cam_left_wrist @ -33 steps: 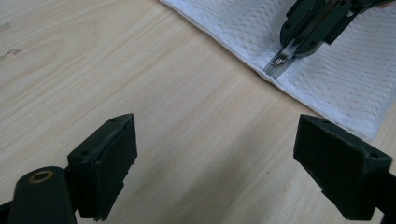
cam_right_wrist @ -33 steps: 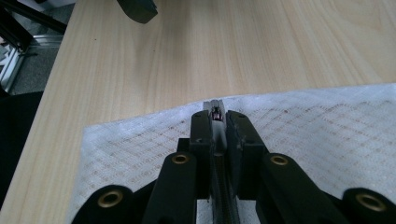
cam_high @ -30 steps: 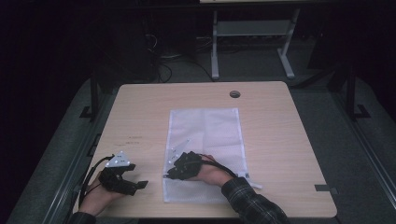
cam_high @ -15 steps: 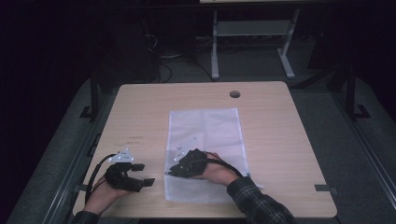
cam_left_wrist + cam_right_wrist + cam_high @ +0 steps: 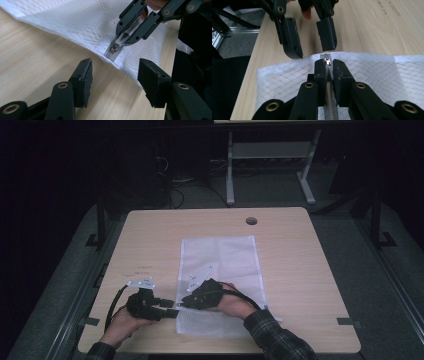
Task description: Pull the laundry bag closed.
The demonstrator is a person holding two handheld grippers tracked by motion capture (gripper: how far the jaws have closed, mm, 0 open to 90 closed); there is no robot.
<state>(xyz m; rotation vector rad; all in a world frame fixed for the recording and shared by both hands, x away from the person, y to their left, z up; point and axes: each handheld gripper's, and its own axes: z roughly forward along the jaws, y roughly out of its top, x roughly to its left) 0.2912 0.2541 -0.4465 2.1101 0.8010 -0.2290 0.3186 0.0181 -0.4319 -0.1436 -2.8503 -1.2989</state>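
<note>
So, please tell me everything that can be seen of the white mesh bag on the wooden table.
The white mesh bag is a flat rectangle of thin net fabric with a diamond weave. It lies spread on the light wooden table, long side running away from the person. A zipper with a small metal slider ends at its near left edge. The right gripper is shut on the zipper there, lifting that edge slightly. The left gripper, jaws just closing, is open beside the edge, not touching.

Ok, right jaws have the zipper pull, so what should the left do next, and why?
Probably ease the left gripper forward and shut it on the mesh bag edge by the zipper end. Its jaws, just closing, are short of the fabric; the right gripper needs it anchored.
</note>
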